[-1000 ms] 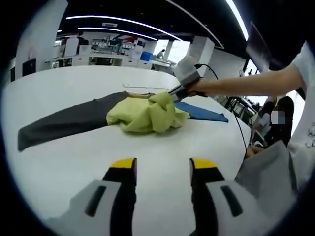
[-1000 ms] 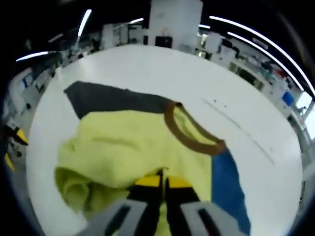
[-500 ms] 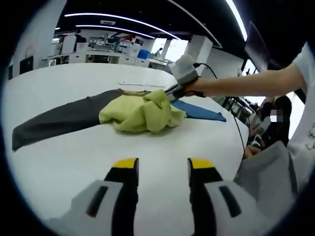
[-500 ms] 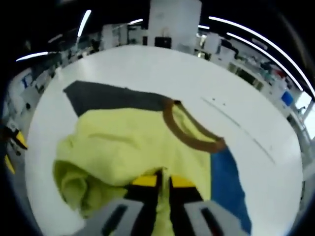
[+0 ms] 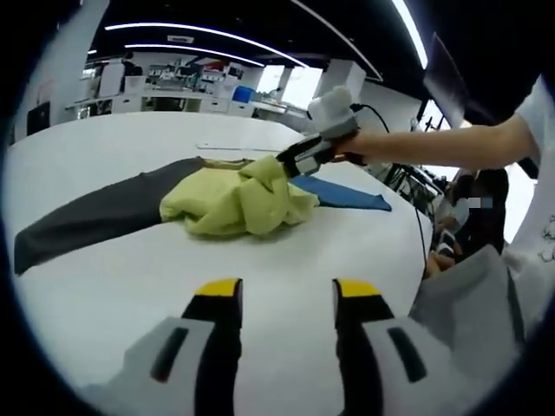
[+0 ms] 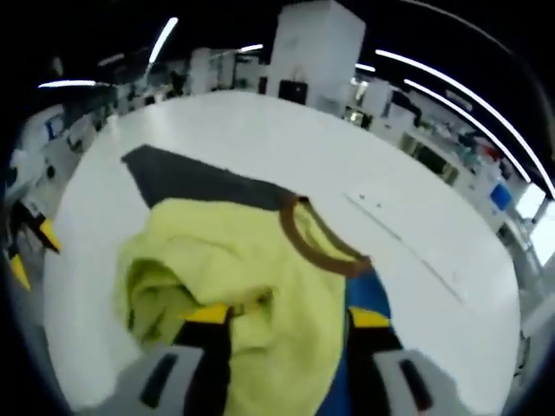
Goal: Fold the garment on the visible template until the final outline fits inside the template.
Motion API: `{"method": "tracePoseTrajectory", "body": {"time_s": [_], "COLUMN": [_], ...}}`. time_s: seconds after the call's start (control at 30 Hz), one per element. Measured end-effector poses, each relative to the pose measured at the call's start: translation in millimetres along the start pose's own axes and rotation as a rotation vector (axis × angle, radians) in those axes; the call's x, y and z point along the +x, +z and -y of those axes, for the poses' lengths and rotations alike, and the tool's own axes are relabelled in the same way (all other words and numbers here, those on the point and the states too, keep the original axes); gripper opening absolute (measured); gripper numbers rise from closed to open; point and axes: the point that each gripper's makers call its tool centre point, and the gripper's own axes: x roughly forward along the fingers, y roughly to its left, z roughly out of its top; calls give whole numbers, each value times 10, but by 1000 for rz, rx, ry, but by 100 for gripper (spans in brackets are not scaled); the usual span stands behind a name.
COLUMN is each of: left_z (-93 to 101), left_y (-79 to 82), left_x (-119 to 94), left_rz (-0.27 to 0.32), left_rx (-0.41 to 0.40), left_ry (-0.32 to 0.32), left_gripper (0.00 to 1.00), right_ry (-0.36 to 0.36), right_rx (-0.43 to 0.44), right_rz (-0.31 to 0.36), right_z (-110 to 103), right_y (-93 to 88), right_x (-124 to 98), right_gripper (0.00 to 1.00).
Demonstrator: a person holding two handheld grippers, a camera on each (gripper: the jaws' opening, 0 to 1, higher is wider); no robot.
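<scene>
A yellow-green garment [image 5: 236, 198] lies bunched in a heap on the white table [image 5: 130, 286], over a dark grey sheet [image 5: 87, 217] and a blue sheet [image 5: 347, 192]. In the right gripper view the garment [image 6: 243, 260] shows its brown collar [image 6: 323, 250]. My right gripper [image 6: 288, 316] stands open, its jaws wide apart with the cloth lying between them. In the left gripper view the right gripper [image 5: 286, 163] sits at the heap's top right, held by a person's hand. My left gripper [image 5: 289, 295] is open over bare table, well short of the garment.
A person's arm [image 5: 434, 143] reaches in from the right, and a grey trouser leg [image 5: 468, 312] is at the table's near right edge. The left gripper's yellow tips [image 6: 26, 247] show at the far left. Desks and shelves stand behind the table.
The right gripper's jaws have gone from shut on the garment to wide open. The heap has shifted slightly left and settled.
</scene>
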Motion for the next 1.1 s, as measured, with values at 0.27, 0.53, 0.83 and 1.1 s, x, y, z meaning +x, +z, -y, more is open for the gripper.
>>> {"method": "tracePoseTrajectory", "body": {"time_s": [0.27, 0.53, 0.83, 1.1], "left_z": [39, 63, 50, 18], "left_y": [14, 18, 42, 54], "left_x": [59, 118, 180, 305], "left_rz": [-5, -13, -27, -41], "left_rx": [3, 6, 24, 42], "left_ry": [-25, -43, -66, -71], "left_gripper": [41, 42, 42, 50], "right_ry": [41, 73, 78, 43], "right_rx": [9, 79, 106, 186], "right_rz": [54, 133, 166, 182], "right_z": [-53, -147, -253, -224], "right_y": [27, -75, -261, -530], "right_x": [-209, -557, -996, -1282], "right_gripper": [80, 97, 99, 99]}}
